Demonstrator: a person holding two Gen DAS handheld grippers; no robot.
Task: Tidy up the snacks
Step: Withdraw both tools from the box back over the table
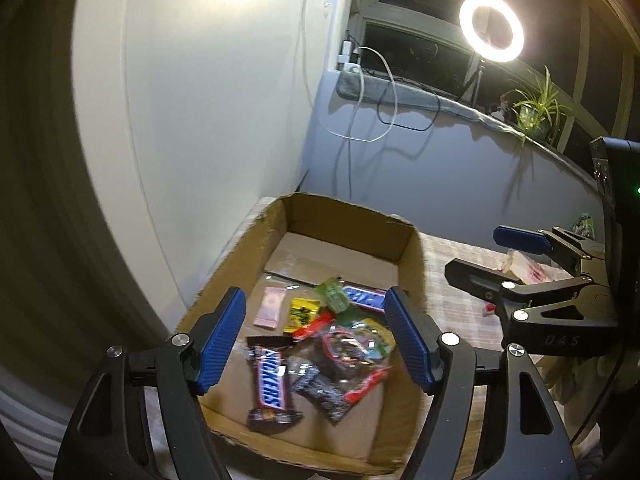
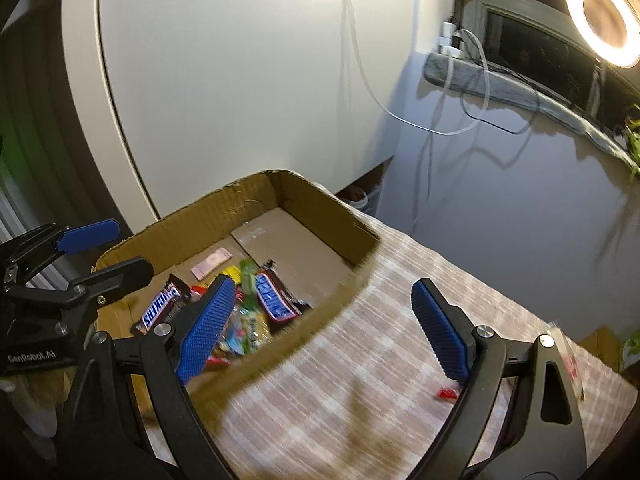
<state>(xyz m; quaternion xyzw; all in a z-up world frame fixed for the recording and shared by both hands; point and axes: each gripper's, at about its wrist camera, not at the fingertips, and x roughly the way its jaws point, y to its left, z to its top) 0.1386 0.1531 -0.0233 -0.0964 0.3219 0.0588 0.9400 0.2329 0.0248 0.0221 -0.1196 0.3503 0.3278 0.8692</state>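
Cardboard box [image 1: 352, 220] on the bench [image 2: 360, 380] already holds most of the snacks, so I judge the job well along. Inside, bunched at the near end: one Snickers bar [image 1: 270, 384], a second Snickers bar [image 1: 364, 298] further back, a pink packet [image 1: 269, 307], a yellow packet [image 1: 302, 314], a green candy [image 1: 334, 296], and a heap of clear and dark wrappers [image 1: 340, 364] I can't identify individually. Far half of the box floor is bare cardboard. My left hand-held gripper [image 1: 316, 344] hangs above the pile, pads spread apart, nothing between them. My right hand-held gripper [image 2: 324, 328] is over the box's right edge and the checked cloth, also spread wide and empty. What's left, as far as I can see: a small red wrapper [image 2: 448, 393] lying on the cloth near the right finger, a pale pink-and-white packet [image 1: 528, 268] beyond the right gripper in the left view, and a green packet [image 1: 584, 224] at the bench's far edge. All three well apart from the box. Likely next: right side collects those strays. Whether items in the box need sorting, I can't tell. Frames are blurred, so small details are unreliable.
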